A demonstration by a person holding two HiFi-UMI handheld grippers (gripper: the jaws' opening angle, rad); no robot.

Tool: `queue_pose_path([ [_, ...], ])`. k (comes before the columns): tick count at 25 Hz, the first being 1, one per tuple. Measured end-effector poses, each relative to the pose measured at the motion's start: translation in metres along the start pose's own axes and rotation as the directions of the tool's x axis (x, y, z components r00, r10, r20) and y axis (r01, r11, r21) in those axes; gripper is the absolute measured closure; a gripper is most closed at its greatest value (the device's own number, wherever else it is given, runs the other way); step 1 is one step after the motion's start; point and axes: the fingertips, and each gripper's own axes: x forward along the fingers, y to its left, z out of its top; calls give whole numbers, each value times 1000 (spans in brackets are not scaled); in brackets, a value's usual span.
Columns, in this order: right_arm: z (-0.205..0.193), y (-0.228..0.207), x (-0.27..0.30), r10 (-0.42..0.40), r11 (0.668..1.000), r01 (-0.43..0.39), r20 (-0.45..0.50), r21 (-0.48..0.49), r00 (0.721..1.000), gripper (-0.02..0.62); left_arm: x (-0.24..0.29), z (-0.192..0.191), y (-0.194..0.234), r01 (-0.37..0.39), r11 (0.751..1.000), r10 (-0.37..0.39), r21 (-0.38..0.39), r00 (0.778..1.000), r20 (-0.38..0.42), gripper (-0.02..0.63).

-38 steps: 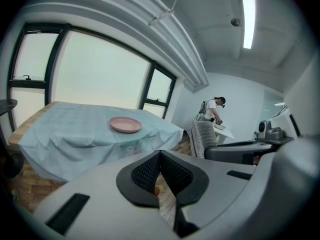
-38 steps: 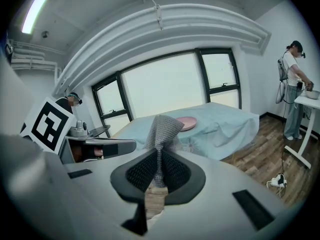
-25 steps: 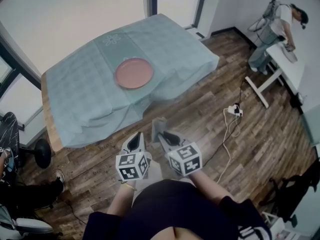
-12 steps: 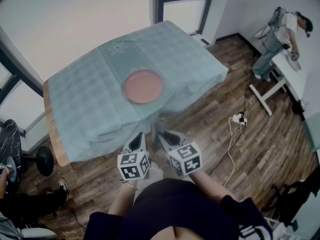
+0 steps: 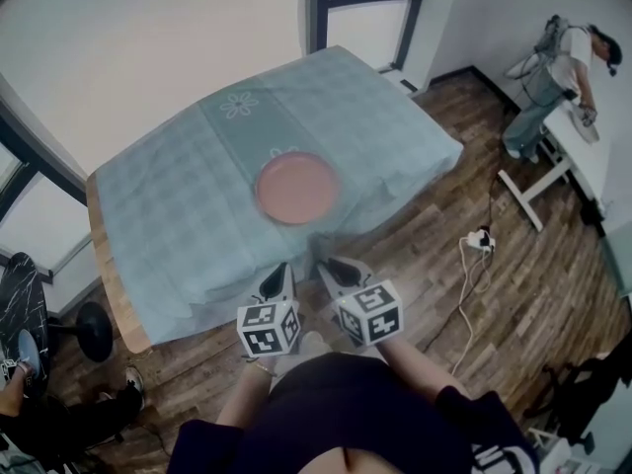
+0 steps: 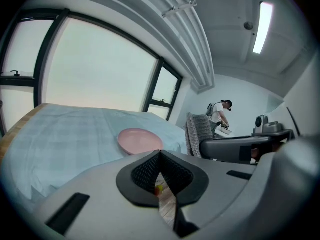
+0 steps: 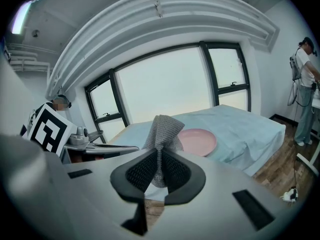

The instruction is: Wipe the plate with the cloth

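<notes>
Wooden floorboards (image 5: 425,265) run under a table (image 5: 107,275) draped with a pale blue-green tablecloth (image 5: 178,205), set in front of wide windows (image 5: 148,38). At the far left of the head view a black stool (image 5: 91,330) stands on the floor beside the table's bare wooden edge. The pink plate (image 5: 297,188) lies flat on the tablecloth, toward the side of the table nearest the wearer, with nothing on it.

Below the plate, the two grippers are held side by side over the floor just short of the hanging tablecloth, each with its marker cube toward the wearer's body. The left gripper (image 6: 160,161) has its jaws pressed fully together with nothing between the pads; only floor shows through the slit beneath them, and the plate lies ahead of it on the table. The right gripper (image 7: 159,165) is clamped tight on the grey knitted cloth (image 7: 164,128), which is pinched between the pads, with a bunch of it standing up above them. In the right gripper view the cloth overlaps the plate's left edge, but it is apart from the plate, not touching it.

Further right, a white power strip (image 5: 481,237) with its cord lies on the floor, and at the far right a person (image 5: 565,67) stands bent over a white desk (image 5: 568,136).
</notes>
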Motion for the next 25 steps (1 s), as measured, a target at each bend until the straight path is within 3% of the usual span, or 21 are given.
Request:
queue_pose_path([
  [12,15,-7,49,-37,999,37,-17,31,999,563,27,13,43,18,1000,-18,5,999,-35,592],
  [25,22,-25,71,-44,998,45,-25,48,999,563,50,13,65,-13,1000,12,-18,998,-67,592],
])
